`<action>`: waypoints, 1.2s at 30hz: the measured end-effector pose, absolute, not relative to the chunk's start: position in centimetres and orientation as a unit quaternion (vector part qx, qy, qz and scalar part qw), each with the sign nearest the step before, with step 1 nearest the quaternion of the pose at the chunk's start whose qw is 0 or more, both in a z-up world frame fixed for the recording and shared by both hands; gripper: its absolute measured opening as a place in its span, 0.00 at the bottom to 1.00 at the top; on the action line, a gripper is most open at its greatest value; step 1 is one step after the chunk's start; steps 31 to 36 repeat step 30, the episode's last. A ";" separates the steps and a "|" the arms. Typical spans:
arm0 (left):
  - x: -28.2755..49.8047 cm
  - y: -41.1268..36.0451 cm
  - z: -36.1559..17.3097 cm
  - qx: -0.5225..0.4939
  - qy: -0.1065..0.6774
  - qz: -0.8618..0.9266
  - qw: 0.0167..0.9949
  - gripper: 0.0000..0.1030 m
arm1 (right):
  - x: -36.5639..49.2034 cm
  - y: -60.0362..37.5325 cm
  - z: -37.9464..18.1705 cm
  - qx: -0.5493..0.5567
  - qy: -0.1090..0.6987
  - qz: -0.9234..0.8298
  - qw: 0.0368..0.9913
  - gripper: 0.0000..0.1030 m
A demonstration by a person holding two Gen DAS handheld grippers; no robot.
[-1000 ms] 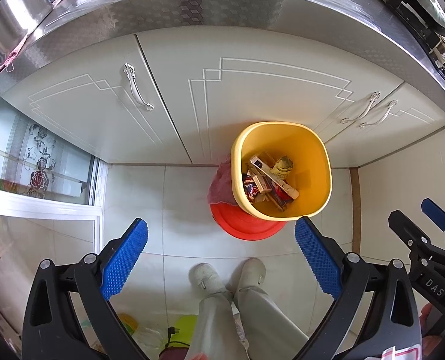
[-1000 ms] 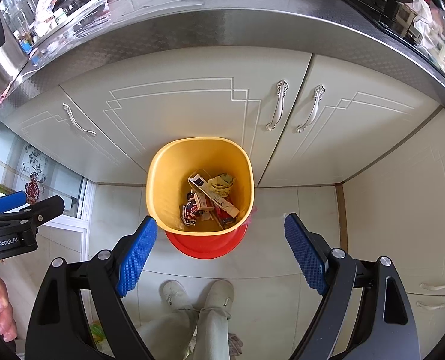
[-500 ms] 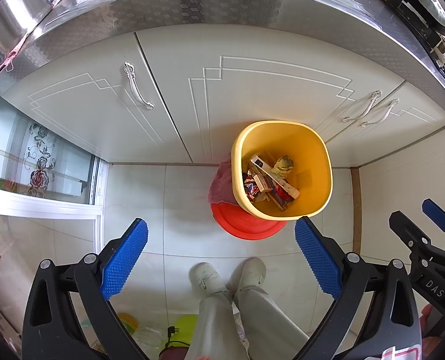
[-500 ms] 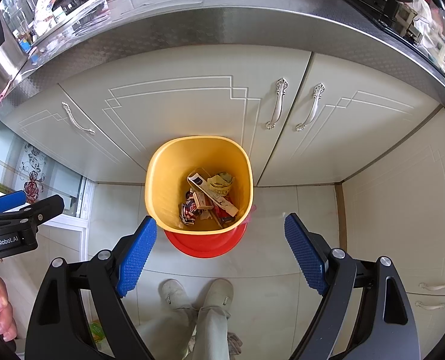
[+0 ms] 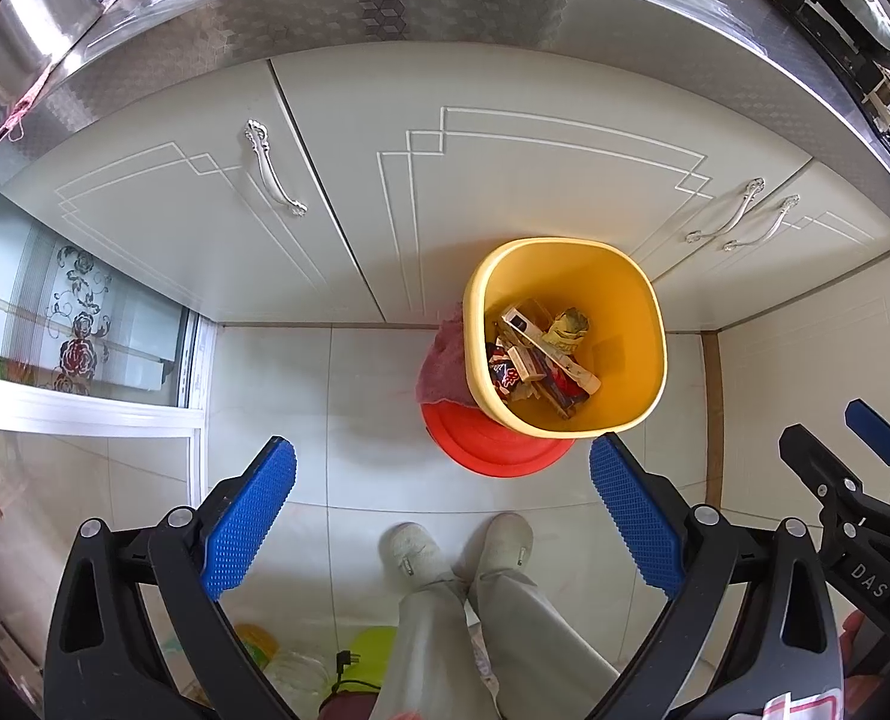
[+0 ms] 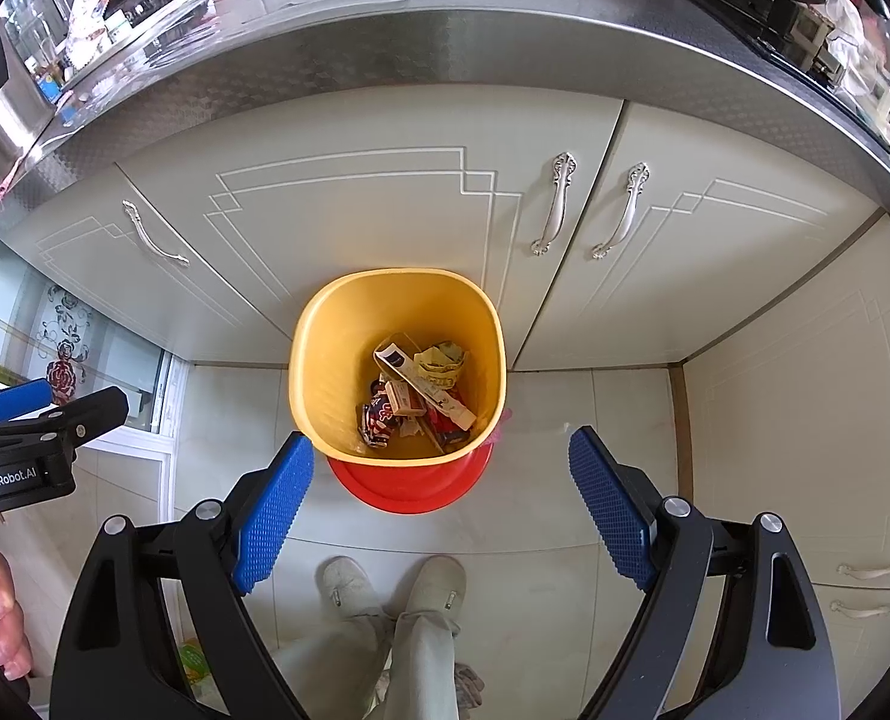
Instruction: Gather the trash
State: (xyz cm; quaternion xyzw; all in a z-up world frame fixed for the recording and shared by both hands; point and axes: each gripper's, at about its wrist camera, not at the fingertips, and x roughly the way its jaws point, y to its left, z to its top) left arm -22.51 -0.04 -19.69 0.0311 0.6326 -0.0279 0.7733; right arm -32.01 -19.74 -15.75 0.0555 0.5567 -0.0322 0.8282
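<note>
Left wrist: pink cloth (image 5: 445, 354) beside yellow bin (image 5: 625, 294) | right wrist: cloth nearly hidden | both hand-held grippers spread, empty

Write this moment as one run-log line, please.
left gripper: open, empty | right gripper: open, empty | yellow bin: holds trash, stands on floor by cabinets

Bin on the floor before the cabinets

We see the bin (image 6: 397, 360) at twelve o'clock, standing on a basin (image 6: 409, 486), with wrappers (image 6: 415, 402) inside. Cabinet doors (image 6: 349, 216) stand behind it; our shoes (image 6: 397, 585) lie at six o'clock.
</note>
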 end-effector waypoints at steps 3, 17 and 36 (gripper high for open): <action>-22.5 0.0 -19.7 0.032 0.633 -0.028 0.773 0.95 | -32.0 -19.9 -15.8 0.055 0.556 -0.032 0.829 0.85; -22.5 -0.2 -19.7 0.054 0.624 -0.024 0.779 0.87 | -31.9 -19.9 -15.9 0.054 0.558 -0.032 0.827 0.85; -22.2 0.0 -19.9 0.040 0.634 -0.021 0.772 0.95 | -31.9 -19.8 -16.0 0.054 0.560 -0.033 0.826 0.85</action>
